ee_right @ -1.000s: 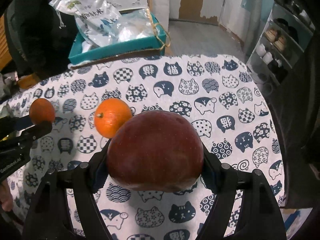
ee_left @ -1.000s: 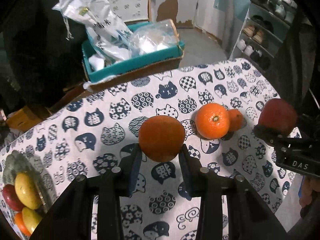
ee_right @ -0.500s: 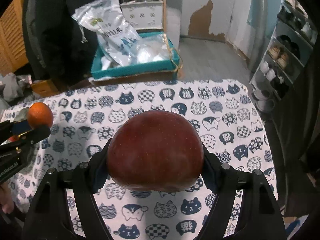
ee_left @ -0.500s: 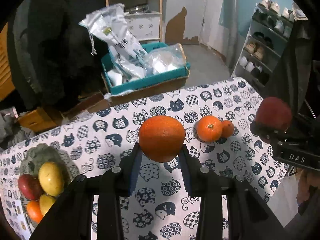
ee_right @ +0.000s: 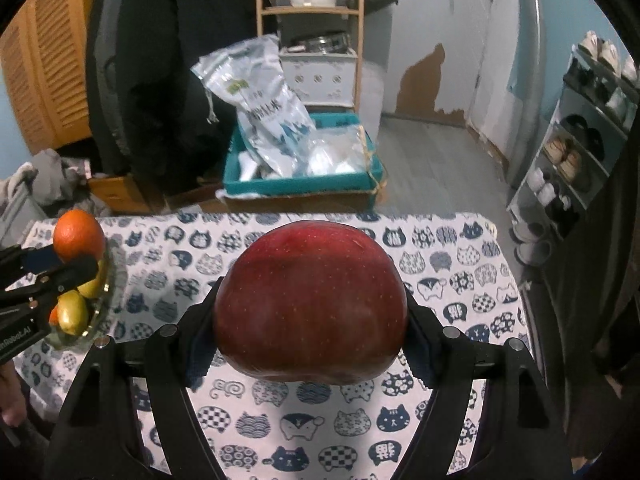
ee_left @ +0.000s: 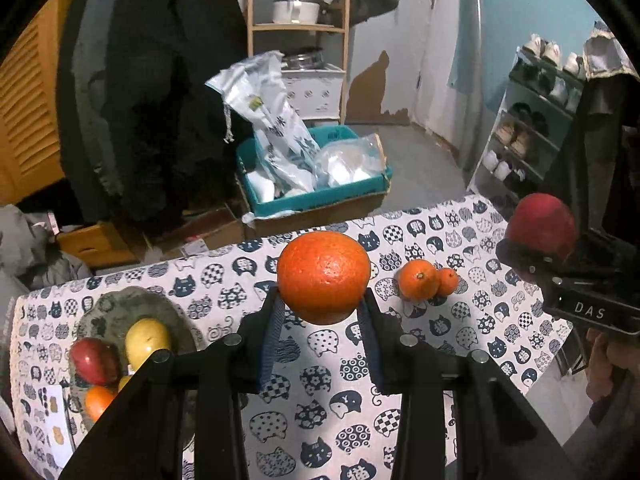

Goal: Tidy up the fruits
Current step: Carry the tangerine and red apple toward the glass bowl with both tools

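Left wrist view. The left gripper is clamped on a large orange, its blue-padded fingers pressing the lower sides of the fruit, which is held clear above the table covered in a cat-print cloth. On the cloth, far and right of the held fruit, lie two small oranges, touching one another. At the near left stands a plate bearing a red apple, a yellow fruit and, at its near edge, an orange fruit. At the right edge the right gripper appears from the side, carrying a big red apple, also above the table. Beyond the far table edge, on the floor, stands a teal box filled with plastic bags.

Right wrist view. The right gripper has its jaws set wide, closed on the big red apple, which fills the span between the pads and hangs above the cloth-covered table. At the left edge the left gripper shows side-on, closed on the large orange. Just below and behind it is the rim of the plate with yellow fruits in it. The teal box lies past the far table edge.
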The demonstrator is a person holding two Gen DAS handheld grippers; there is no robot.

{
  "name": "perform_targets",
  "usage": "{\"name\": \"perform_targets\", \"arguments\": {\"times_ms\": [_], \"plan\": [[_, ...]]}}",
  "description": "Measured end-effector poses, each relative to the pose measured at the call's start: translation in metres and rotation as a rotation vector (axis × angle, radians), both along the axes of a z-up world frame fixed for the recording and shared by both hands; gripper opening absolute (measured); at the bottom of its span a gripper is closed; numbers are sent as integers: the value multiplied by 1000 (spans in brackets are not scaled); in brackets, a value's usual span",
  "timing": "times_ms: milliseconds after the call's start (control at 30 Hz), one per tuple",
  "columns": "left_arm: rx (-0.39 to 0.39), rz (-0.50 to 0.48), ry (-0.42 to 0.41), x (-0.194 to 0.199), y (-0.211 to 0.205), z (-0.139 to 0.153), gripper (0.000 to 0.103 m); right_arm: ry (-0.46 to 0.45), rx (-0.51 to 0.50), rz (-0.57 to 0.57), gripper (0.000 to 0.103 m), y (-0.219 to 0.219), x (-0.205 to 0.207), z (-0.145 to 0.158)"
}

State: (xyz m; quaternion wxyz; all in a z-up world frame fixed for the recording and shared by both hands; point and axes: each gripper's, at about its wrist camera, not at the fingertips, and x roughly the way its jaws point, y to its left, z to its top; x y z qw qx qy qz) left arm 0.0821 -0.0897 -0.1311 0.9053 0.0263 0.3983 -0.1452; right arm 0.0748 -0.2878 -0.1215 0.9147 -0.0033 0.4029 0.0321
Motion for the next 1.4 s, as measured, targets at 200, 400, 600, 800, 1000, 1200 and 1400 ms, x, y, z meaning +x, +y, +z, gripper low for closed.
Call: {"name": "perform_targets", "arguments": {"times_ms": [200,400,600,800,1000,1200,1400], "plan": [[-20,50,-15,-13,25,12,38,-39,14,40,77,16,-8,18],[-20,89,-44,-20,46,21,38,-71,21,79,77,34,-10,33],[-26,141,-52,-24,74,24,38,-87,26,124,77,58,-8,42],[-23,198,-55,-28,102,23,38,-88,27,178,77,89,-2,42],[-20,250,-39,-29,129,15,38,-75,30,242,77,124,6,38],[-12,301,-20,-31,155,6,38,-50,42,307,77,164,16,30],[-19,346,8,-31,182,-6,38,-20,53,364,77,201,26,19]]}}
